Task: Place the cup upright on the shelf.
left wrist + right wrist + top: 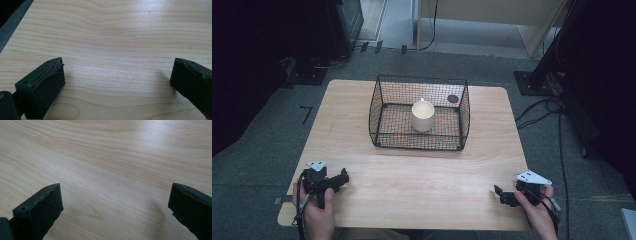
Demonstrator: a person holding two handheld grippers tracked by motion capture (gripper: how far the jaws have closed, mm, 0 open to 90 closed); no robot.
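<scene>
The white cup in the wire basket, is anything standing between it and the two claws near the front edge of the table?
Yes. The white cup stands inside the black wire basket, whose near mesh wall lies between it and both the left claw and the right claw. The basket's top is open, and bare table lies in between.

A white cylindrical ceramic cup [423, 115] is standing upright, mouth up, inside a black wire-mesh basket [382, 125] that is sitting at the table's far middle.
</scene>
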